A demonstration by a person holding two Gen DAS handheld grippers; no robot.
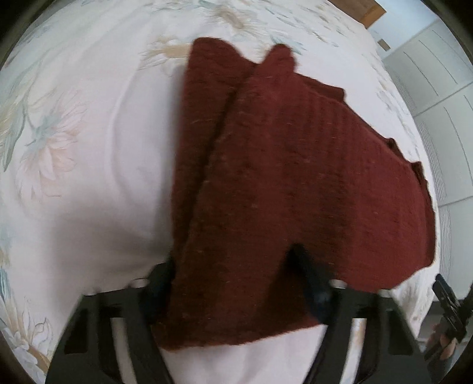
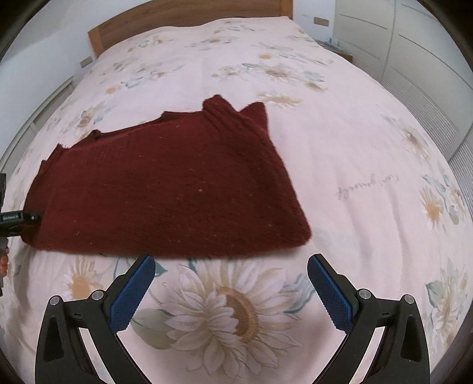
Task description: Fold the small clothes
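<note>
A dark red knitted sweater (image 2: 165, 189) lies partly folded on the floral bedsheet (image 2: 340, 177). In the left wrist view the sweater (image 1: 295, 177) fills the middle and its near edge drapes over and between my left gripper's fingers (image 1: 316, 289). The left gripper (image 1: 233, 289) stands wide, with the cloth lying across it. My right gripper (image 2: 230, 283) is open and empty, its blue pads (image 2: 133, 292) just short of the sweater's near edge, above a printed daisy. The left gripper also shows at the left edge of the right wrist view (image 2: 17, 218).
A wooden headboard (image 2: 183, 17) stands at the far end of the bed. White wardrobe doors (image 2: 414, 59) run along the right side. The bed's right half shows bare floral sheet.
</note>
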